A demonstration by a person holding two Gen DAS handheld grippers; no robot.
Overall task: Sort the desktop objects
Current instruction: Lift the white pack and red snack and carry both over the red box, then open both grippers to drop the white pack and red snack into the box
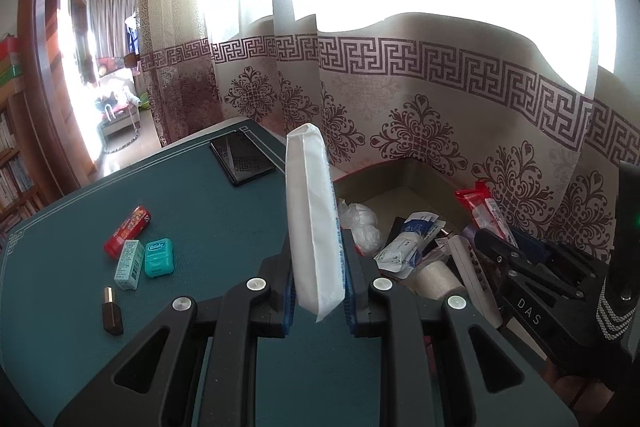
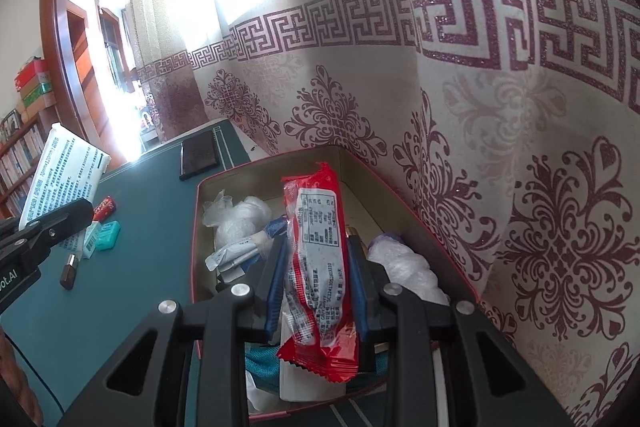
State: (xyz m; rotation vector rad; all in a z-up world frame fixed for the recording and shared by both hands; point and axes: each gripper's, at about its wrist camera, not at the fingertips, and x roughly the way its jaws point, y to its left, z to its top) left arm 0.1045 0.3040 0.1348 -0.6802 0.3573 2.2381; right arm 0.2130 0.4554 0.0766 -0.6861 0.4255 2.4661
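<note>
Left tool: blue pads clamped tight on a white tissue pack, held edge-on and upright above the desk's green mat, near the box's left rim. Same pack shows from the right wrist, printed face out, tilted.

Right tool: pads pressed on a red snack wrapper with a white label, long axis running away from the camera, held over the open box. The right tool also shows at the right edge of the left view, above the box contents.

Box interior, near to far: a white bottle-like item and teal cloth under the wrapper, partly hidden; crumpled clear plastic bags; a blue-and-white sachet; bare floor at the far corner.

Desk mat, left of the box, near to far: small brown USB adapter; pale green carton touching a teal Glide floss case; red candy tube just behind them; black phone at the far edge.

Beyond: patterned curtain close behind box and desk; open doorway far left.
</note>
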